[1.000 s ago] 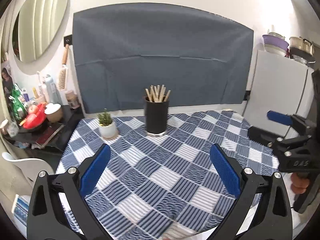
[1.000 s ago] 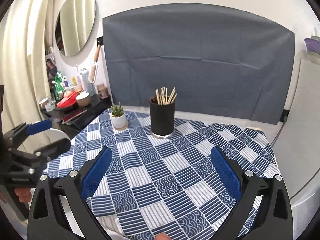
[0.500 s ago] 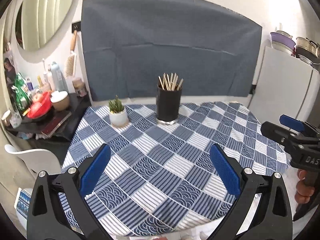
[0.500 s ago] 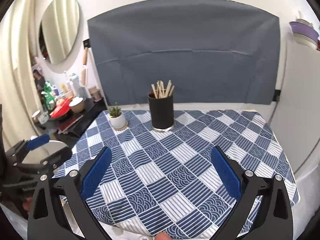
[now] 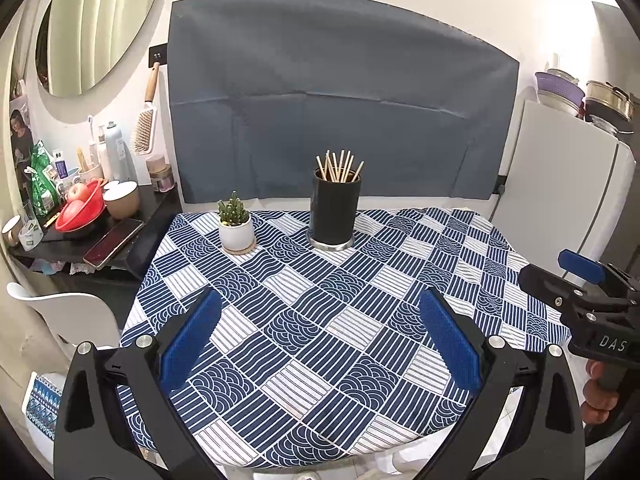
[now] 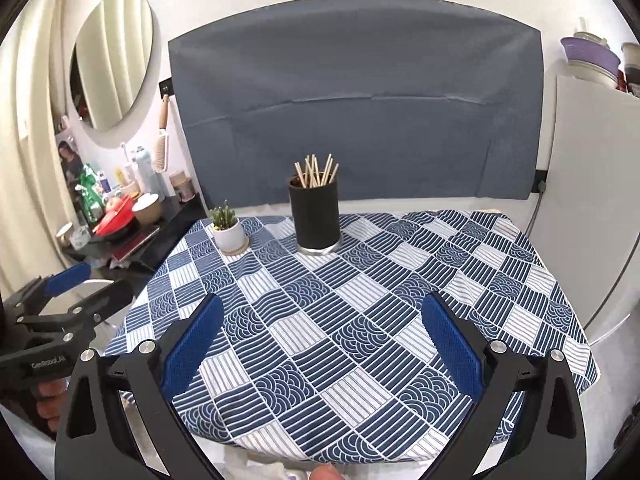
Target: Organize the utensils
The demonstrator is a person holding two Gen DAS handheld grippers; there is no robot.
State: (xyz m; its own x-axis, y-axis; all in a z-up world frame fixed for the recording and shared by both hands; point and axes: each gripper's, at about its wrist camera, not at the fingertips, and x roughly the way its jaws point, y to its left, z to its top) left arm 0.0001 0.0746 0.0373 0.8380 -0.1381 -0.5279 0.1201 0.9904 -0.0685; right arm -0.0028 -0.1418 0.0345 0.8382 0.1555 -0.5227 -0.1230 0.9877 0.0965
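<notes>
Blue patchwork cloth covers our desk [image 5: 320,320]; a black holder [image 5: 334,210] of wooden chopsticks [image 5: 338,166] stands at its far side beside a potted succulent [image 5: 236,222]. Our left gripper [image 5: 320,344] and right gripper [image 6: 322,344] hover empty, fingers wide.

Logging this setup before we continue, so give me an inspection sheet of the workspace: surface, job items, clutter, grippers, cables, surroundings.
Surface: table under a blue and white patterned tablecloth.
Job's things: wooden chopsticks upright in a black holder at the far side.
Clutter: small potted cactus left of the holder, apart from it.
Grippers: left gripper and right gripper both have jaws wide, holding nothing, above the near edge.
Cables: one runs down beside the white fridge.
Surroundings: grey cloth on the wall, oval mirror, crowded side shelf, white chair.
</notes>
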